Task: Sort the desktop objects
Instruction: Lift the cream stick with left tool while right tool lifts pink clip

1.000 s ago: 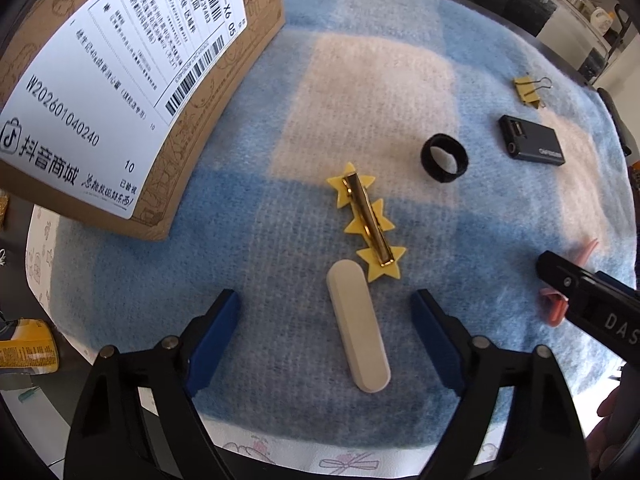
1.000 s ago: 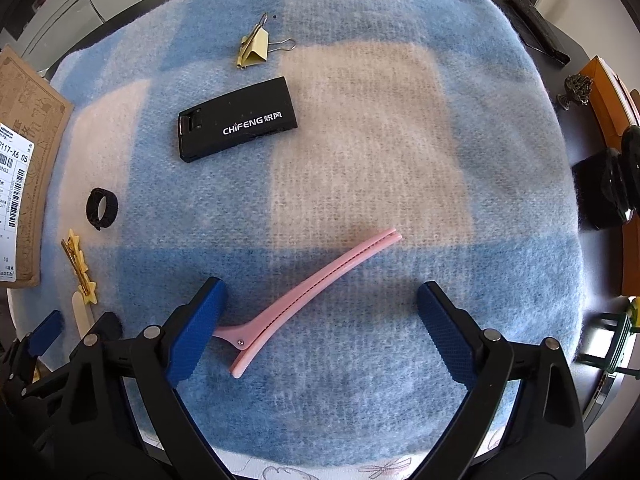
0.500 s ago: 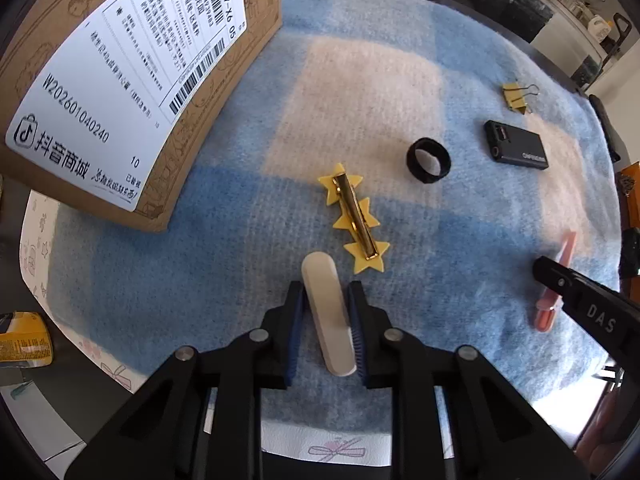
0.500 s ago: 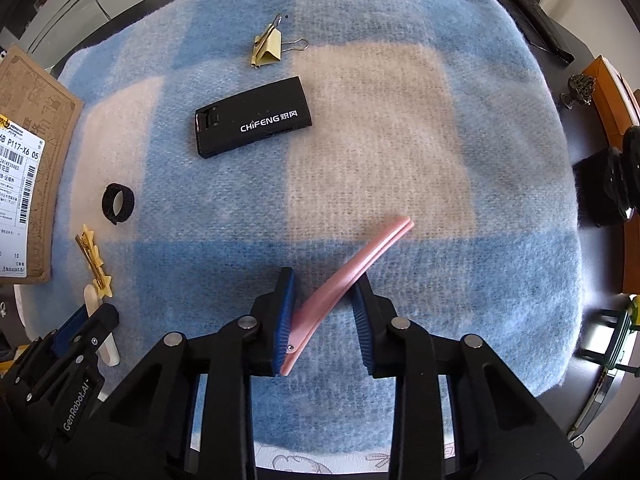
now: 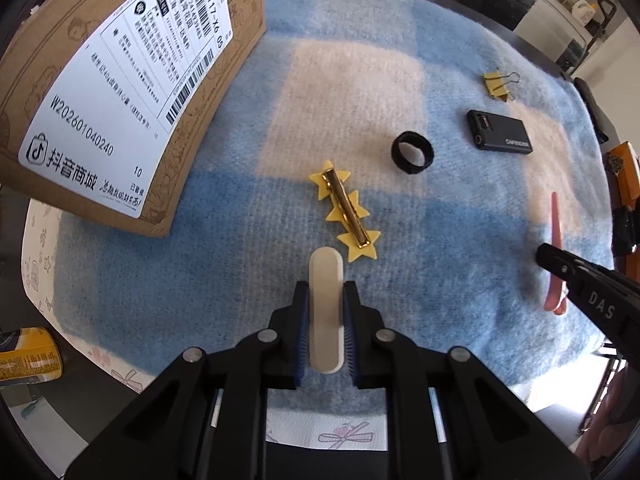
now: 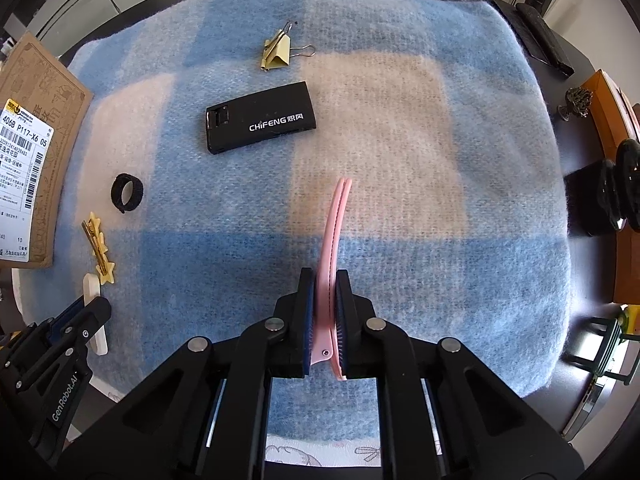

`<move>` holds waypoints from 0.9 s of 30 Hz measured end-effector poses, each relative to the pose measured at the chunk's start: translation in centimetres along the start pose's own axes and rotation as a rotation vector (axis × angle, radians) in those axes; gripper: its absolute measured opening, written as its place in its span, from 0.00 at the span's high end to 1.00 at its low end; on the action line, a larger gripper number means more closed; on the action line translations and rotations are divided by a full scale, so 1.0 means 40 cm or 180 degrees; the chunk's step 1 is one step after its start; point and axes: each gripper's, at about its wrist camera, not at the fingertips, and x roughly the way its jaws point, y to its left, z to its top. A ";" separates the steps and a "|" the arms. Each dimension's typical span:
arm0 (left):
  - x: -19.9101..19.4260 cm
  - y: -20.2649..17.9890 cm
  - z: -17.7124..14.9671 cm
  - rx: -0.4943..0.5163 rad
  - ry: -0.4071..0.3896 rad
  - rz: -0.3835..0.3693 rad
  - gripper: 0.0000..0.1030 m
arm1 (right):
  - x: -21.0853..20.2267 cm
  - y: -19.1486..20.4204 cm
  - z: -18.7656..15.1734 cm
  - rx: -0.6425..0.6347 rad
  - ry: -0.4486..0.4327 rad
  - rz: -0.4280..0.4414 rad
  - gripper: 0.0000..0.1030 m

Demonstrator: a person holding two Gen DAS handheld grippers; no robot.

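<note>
A yellow can (image 5: 28,354) stands beside the checked blanket (image 5: 248,264).

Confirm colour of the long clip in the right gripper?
Pink hair clip, pinched by the right gripper; clearest in the right wrist view.

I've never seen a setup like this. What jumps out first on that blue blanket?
Two black tongs, each clamped on something: the left tongs pinch a cream oval hair clip, the right tongs a long pink hair clip. At the blanket's left edge stands a cardboard box bearing a big white shipping label.
</note>
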 end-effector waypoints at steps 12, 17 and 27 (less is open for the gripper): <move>-0.073 -0.017 -0.034 0.0186 -0.0015 0.0078 0.84 | -0.029 -0.009 -0.025 0.0068 -0.0033 0.0039 0.91; -0.136 -0.069 -0.105 0.0249 -0.0033 0.0078 0.84 | -0.080 -0.006 -0.035 0.0074 -0.0081 0.0015 0.91; -0.166 -0.027 0.129 0.0337 -0.0134 0.0064 0.84 | -0.259 -0.084 0.007 0.0073 -0.0214 -0.0058 0.91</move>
